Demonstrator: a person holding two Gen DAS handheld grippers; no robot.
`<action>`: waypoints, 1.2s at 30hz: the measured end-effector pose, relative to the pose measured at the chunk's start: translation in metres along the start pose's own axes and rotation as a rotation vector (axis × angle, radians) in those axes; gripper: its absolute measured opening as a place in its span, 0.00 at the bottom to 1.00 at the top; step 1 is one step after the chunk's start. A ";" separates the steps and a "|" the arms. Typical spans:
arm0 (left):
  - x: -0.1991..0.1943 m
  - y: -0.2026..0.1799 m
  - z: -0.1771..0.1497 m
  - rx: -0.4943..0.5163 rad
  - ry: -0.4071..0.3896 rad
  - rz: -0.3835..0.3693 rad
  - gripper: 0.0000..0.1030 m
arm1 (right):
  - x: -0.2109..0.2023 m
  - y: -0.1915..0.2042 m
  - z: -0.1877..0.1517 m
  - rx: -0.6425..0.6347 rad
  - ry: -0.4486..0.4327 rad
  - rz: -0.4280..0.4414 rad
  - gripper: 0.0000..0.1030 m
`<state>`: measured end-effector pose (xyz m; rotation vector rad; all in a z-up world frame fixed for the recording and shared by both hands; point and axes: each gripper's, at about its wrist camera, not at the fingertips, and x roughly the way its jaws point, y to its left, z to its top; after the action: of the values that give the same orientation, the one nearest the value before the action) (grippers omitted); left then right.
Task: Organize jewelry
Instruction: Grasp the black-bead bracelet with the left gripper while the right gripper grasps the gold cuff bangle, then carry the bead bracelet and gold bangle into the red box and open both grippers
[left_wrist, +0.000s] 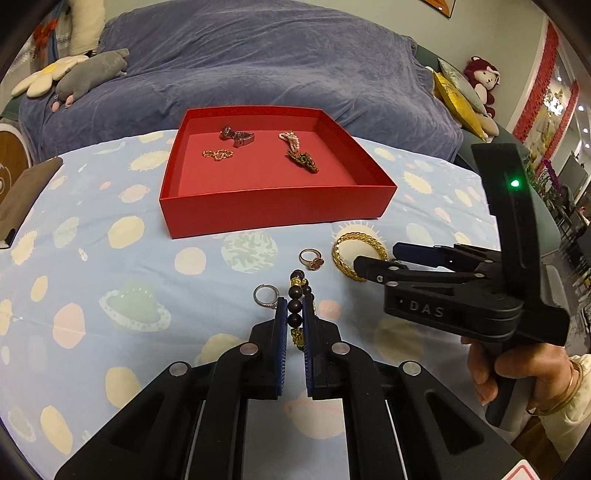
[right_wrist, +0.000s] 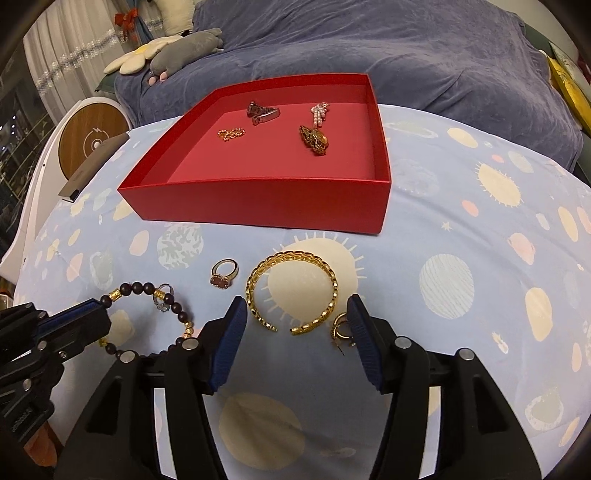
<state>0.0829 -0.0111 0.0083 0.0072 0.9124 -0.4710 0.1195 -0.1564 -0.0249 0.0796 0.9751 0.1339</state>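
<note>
Red box (right_wrist: 258, 201) landmark: beaded bracelet (left_wrist: 296, 318) before it, pinched in left gripper (left_wrist: 294, 306) jaws; right gripper (right_wrist: 297, 314), marked "DAS", jaws wide at gold bangle (right_wrist: 291, 291).

Left gripper (left_wrist: 294, 310) nearly closed; right gripper (right_wrist: 297, 319) spread wide, both low.

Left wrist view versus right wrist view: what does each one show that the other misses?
Only the left wrist view shows the person's right hand holding the right gripper, and the monkey plush.

Only the right wrist view shows the small gold hoop earring beside the gold cuff bracelet, and the beaded bracelet's full loop.

Both show the red box holding four pieces, the red-stone ring, the silver ring, and the left gripper closing around the beads.
</note>
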 end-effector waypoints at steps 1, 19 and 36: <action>-0.001 0.001 0.000 -0.002 -0.001 -0.002 0.05 | 0.003 0.001 0.001 -0.004 0.003 -0.002 0.53; -0.007 0.016 0.002 -0.043 -0.004 0.002 0.05 | 0.008 0.006 0.001 -0.031 -0.015 -0.033 0.54; -0.037 -0.002 0.031 -0.034 -0.105 -0.053 0.05 | -0.042 0.008 0.018 -0.021 -0.121 0.024 0.54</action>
<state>0.0863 -0.0047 0.0559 -0.0722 0.8186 -0.5007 0.1112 -0.1546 0.0205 0.0791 0.8523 0.1595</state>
